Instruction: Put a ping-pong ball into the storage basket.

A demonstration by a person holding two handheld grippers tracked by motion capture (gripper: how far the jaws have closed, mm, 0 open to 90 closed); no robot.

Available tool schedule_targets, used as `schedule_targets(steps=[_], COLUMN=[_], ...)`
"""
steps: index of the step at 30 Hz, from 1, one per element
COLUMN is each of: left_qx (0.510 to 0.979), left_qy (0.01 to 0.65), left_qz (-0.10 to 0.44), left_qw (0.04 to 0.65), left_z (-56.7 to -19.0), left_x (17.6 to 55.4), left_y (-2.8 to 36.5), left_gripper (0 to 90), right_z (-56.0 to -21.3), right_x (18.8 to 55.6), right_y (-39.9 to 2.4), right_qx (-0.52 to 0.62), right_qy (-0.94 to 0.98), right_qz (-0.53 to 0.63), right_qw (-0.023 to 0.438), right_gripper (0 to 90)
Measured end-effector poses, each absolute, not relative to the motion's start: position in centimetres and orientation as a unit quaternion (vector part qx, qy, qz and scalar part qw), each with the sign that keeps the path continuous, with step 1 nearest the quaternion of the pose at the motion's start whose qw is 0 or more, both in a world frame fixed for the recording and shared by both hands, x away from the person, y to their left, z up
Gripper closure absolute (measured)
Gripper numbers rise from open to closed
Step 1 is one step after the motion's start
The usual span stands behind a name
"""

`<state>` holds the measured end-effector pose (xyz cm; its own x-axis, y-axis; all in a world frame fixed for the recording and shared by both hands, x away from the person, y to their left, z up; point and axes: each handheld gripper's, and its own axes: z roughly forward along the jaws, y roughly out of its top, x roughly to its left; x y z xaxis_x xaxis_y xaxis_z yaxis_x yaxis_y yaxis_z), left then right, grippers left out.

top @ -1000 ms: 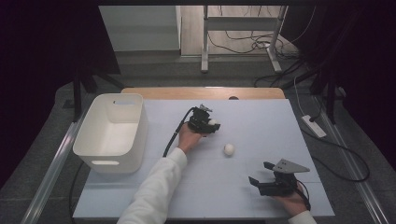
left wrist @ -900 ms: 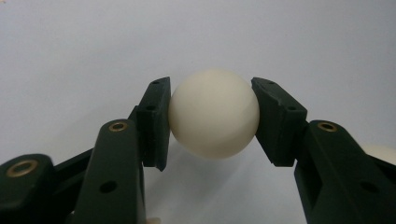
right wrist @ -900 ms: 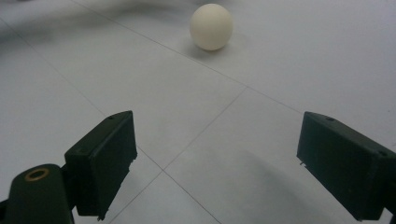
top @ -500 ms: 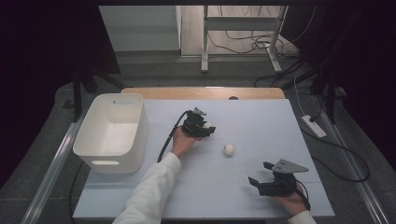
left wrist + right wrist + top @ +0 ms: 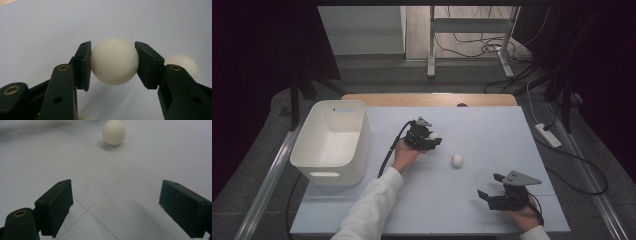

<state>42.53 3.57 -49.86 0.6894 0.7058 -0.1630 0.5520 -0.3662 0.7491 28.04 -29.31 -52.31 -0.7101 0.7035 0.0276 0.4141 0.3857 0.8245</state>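
Right tongs sit nearest, low at the front edge of the desk, spread wide with nothing between them, aimed toward the loose ball lying a little way ahead on the pale surface. Farther in, the left tongs pinch a second ball, the two dark pads pressing on its opposite sides about at its widest line, so the hold looks centred and fair. From where I stand, the job in hand seems to be carrying that held ball over to the white bin at the left of the desk. Doing it well means keeping the squeeze even, since a smooth round ball can squirt out if the pads slide above or below its middle. I would travel level, clear the bin's near wall, and let go only once the ball hangs well inside the rim, low enough that it does not bounce back out.
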Motion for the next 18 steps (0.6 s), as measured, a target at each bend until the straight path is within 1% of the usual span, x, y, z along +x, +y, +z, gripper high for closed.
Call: schedule_targets(steps=[18], left_qx=[0.819], left_qy=[0.375], left_qz=[0.099], left_qw=[0.422], left_z=[-49.12], left_x=[41.59], left_y=[3.75], left_gripper=[50.2], right_z=[-52.33], right_x=[28.05], right_y=[-29.27], right_qx=[0.344], right_qy=[0.816], right_qz=[0.434], right_qw=[0.166], right_gripper=[11.9])
